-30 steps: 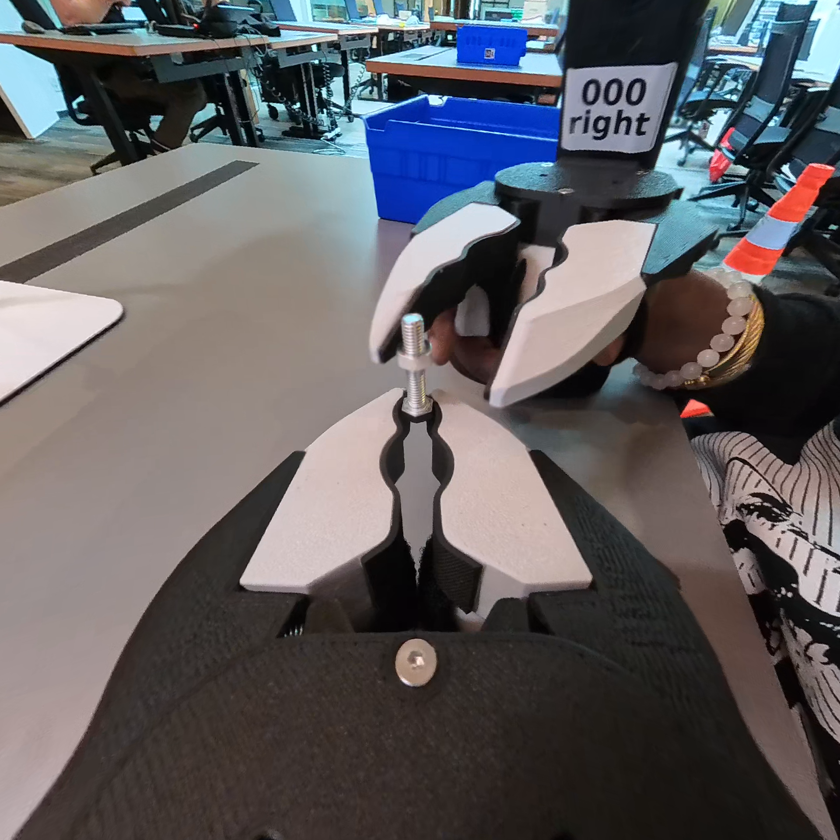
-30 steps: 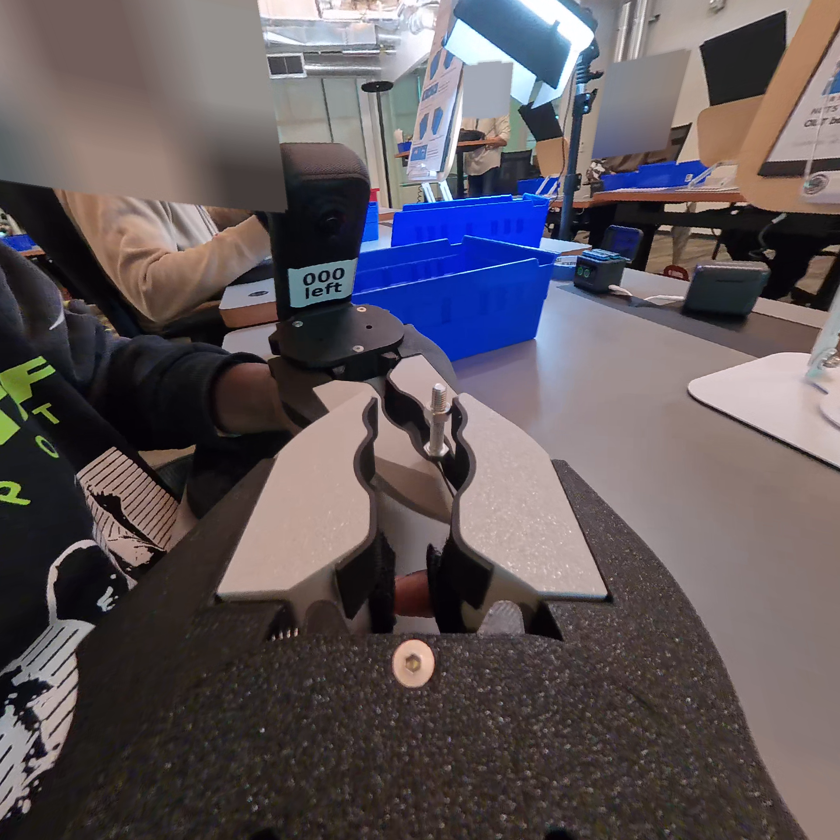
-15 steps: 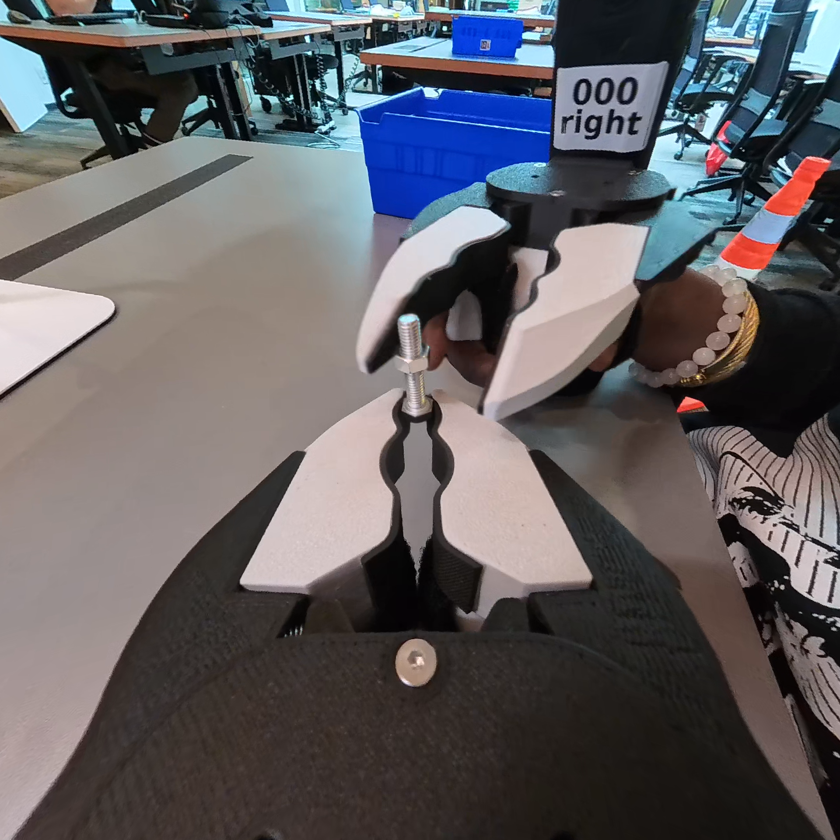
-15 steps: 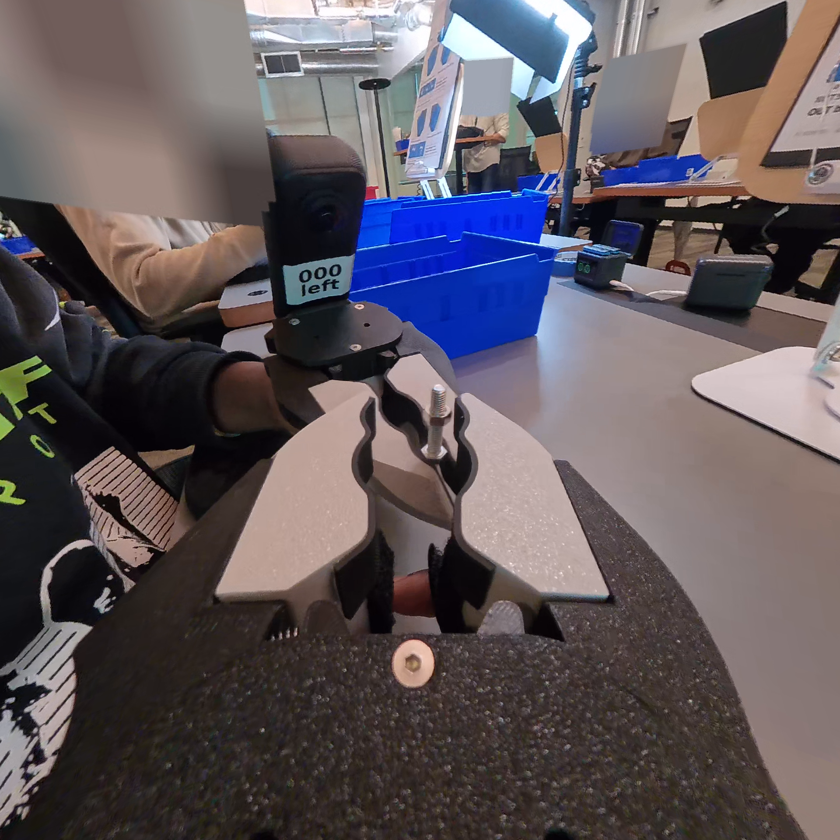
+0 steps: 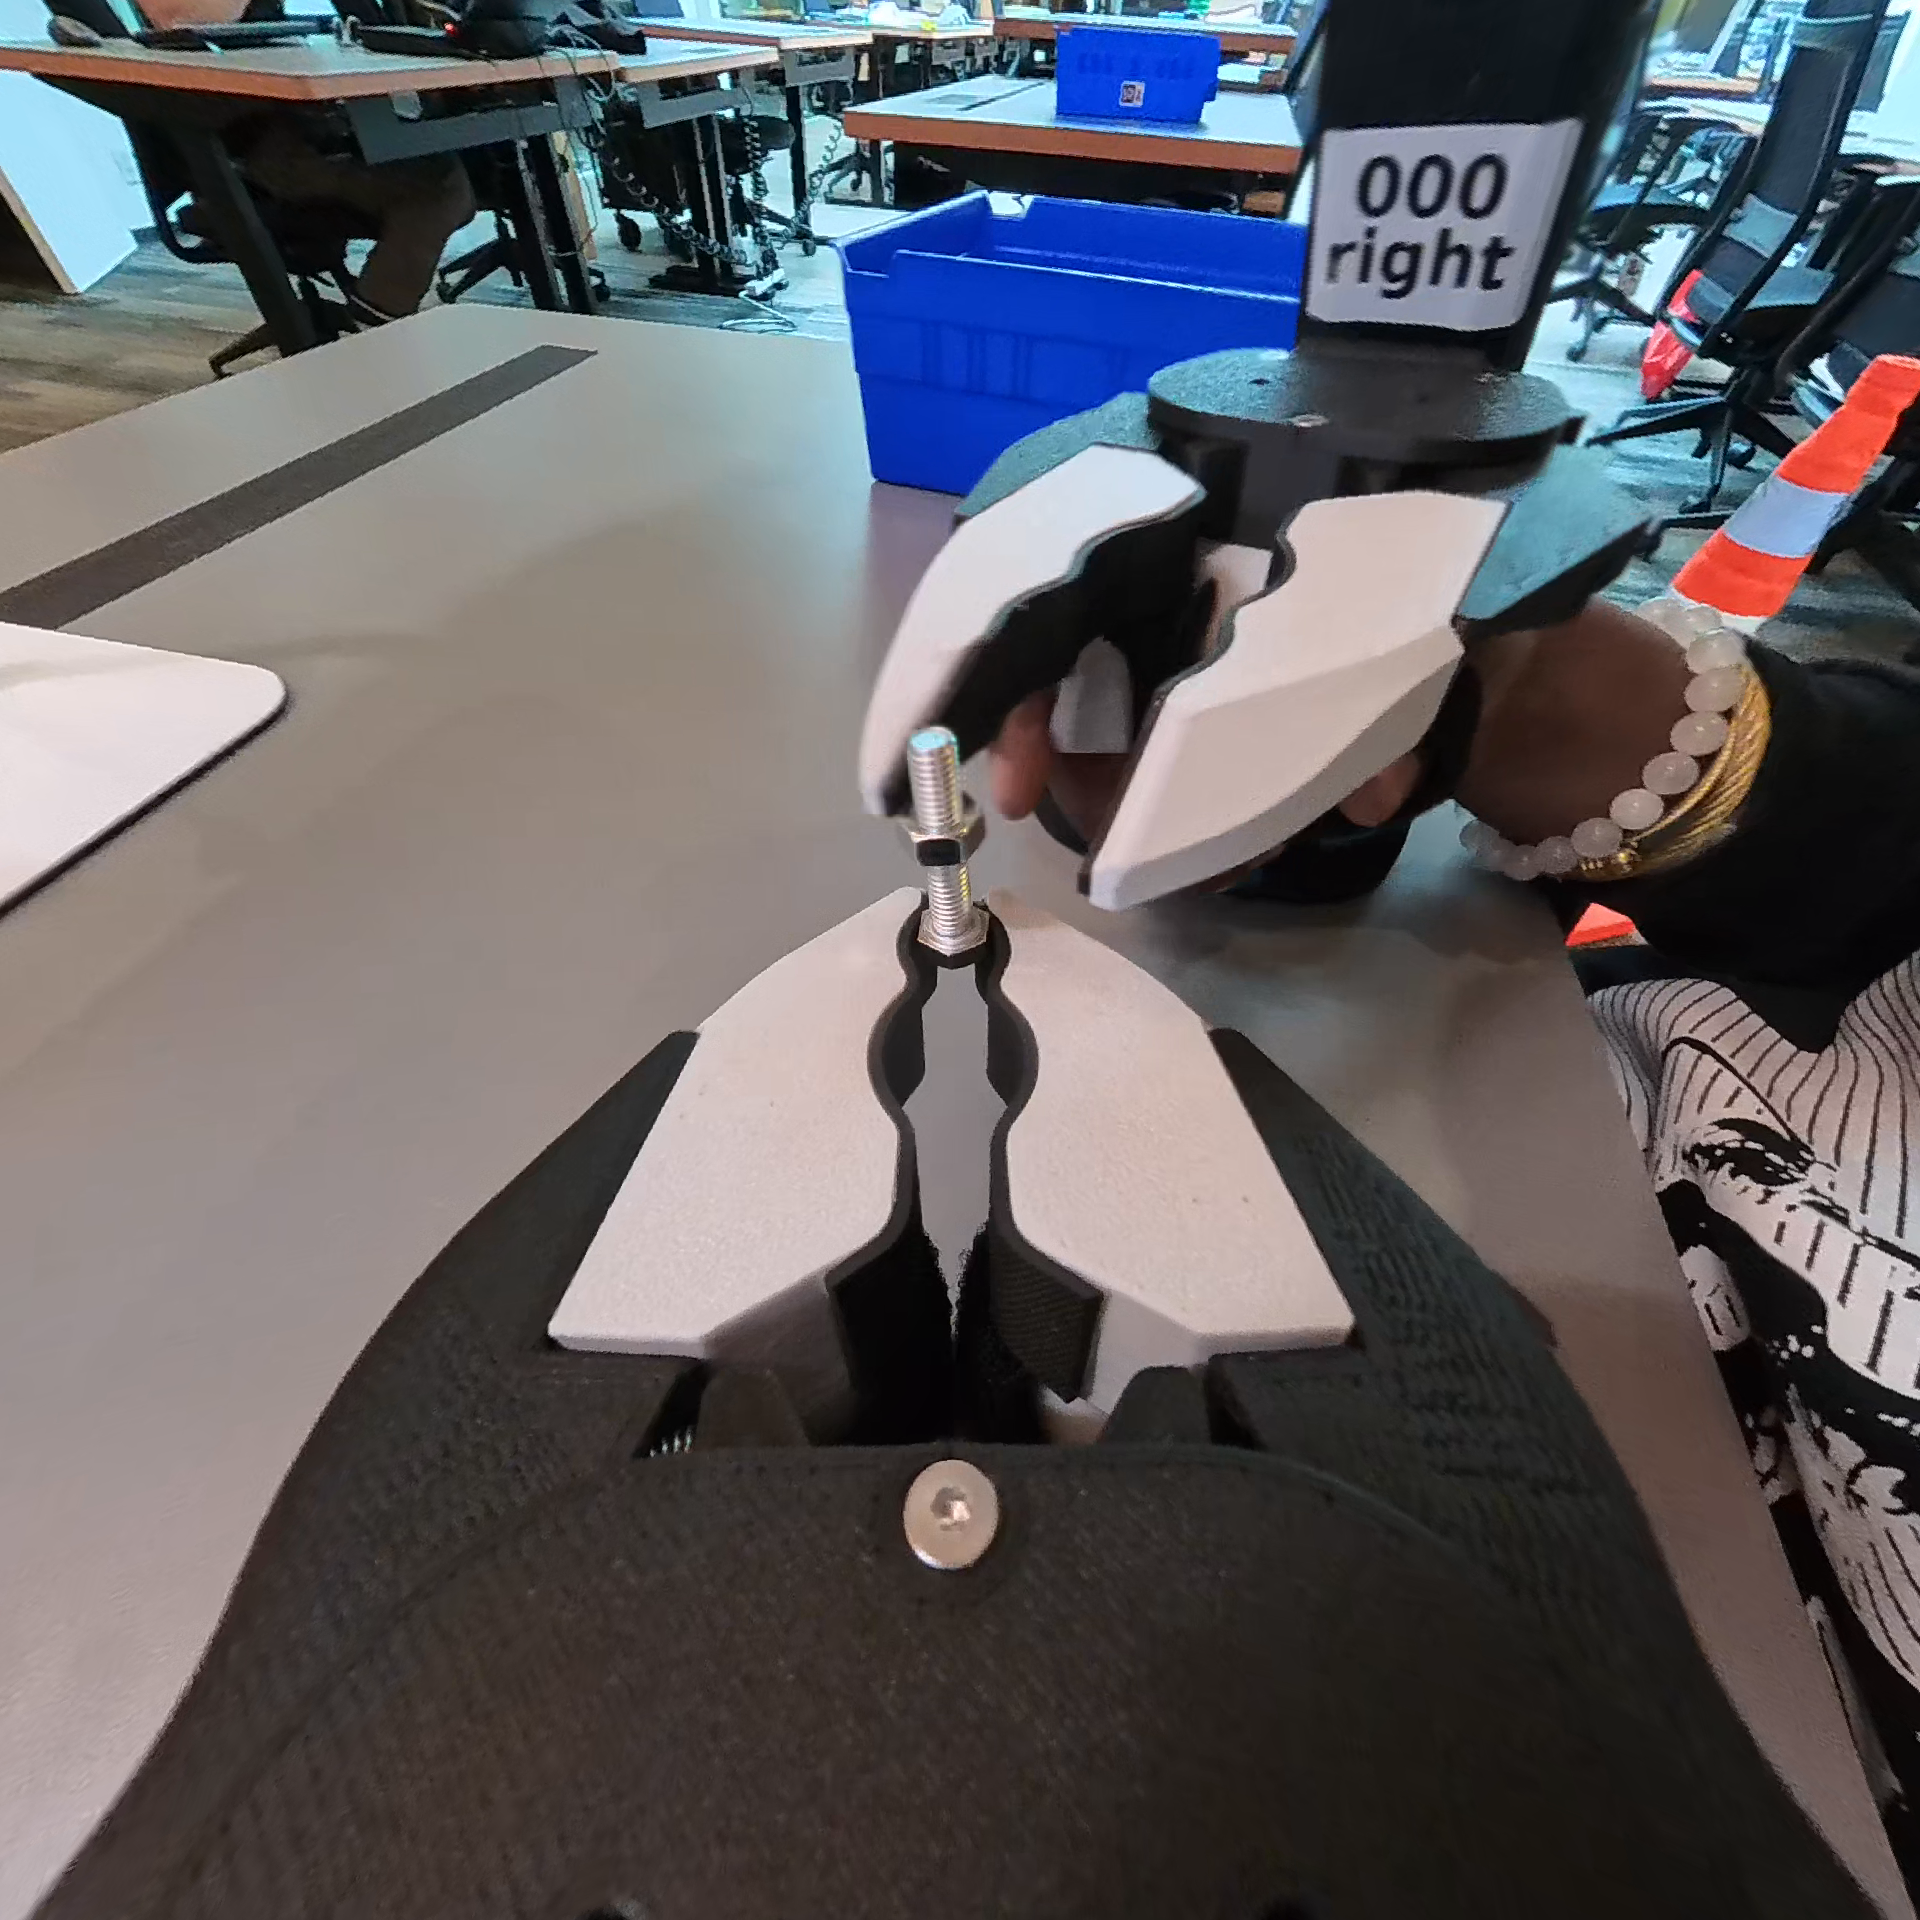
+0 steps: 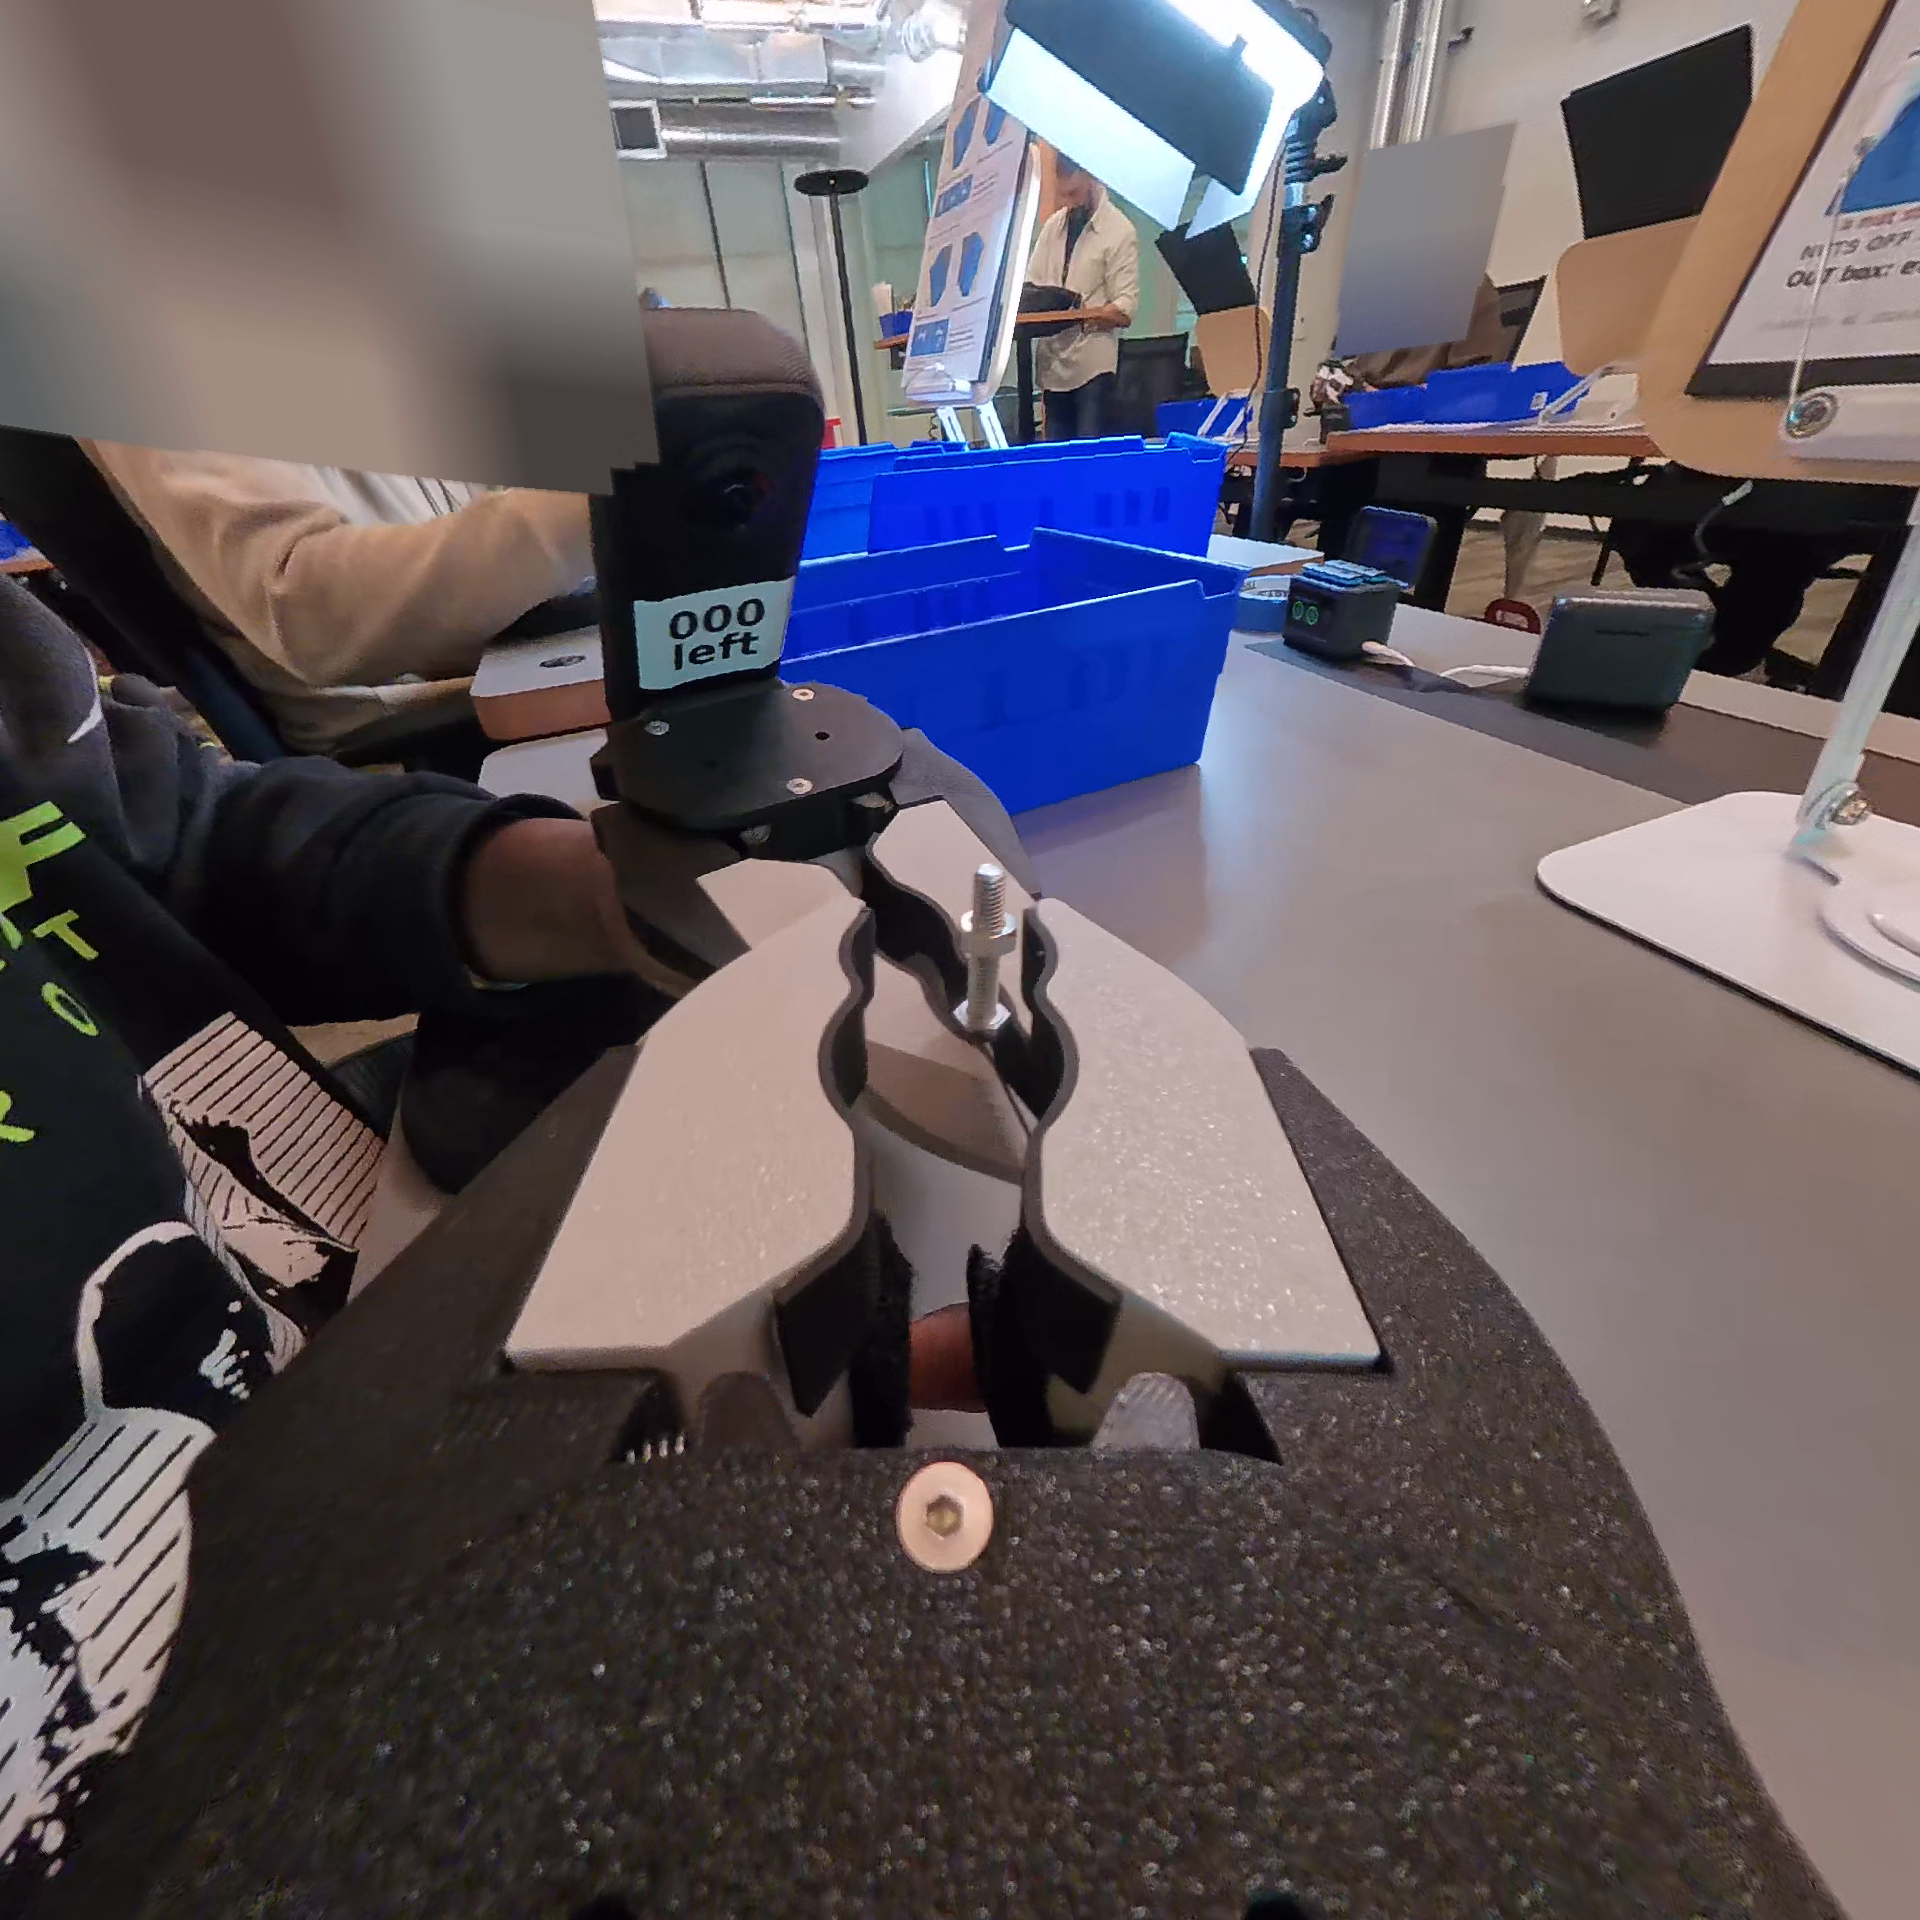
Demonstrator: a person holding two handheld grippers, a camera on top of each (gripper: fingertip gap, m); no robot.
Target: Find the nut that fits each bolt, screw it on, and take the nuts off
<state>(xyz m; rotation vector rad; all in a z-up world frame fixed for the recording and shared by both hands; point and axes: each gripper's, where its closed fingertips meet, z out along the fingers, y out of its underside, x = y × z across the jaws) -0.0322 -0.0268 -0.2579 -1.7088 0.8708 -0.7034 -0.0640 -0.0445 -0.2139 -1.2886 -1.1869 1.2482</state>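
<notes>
— Grey table (image 5: 520, 727) under us, blue bin (image 5: 1039, 312) at its far edge, rows of desks and office chairs behind. Where does the job stand?

— I'm holding one bolt (image 5: 940, 831) upright in my left gripper (image 5: 951, 940), jaws pressed in on its lower end. A nut (image 5: 943, 826) sits about halfway up the thread, so that pairing is found and it is threaded on.

— And your other one?

— My right gripper (image 5: 987, 842) hovers just beside the bolt with its jaws spread. One finger (image 5: 997, 603) is right next to the nut; the other is well off to the side. It grips nothing. From its own camera the bolt (image 6: 985, 961) stands between the two fingertips (image 6: 1122, 997), closer to the right-hand one.

— So is the nut going on or coming off?

— I can't tell the direction from this. My guess is I'm about to close on the nut for another turn.

— Other bolts and nuts?

— None show on the table or in what I can see of the bin. So one pair is in hand, and how many are finished or left I can't say.
</notes>
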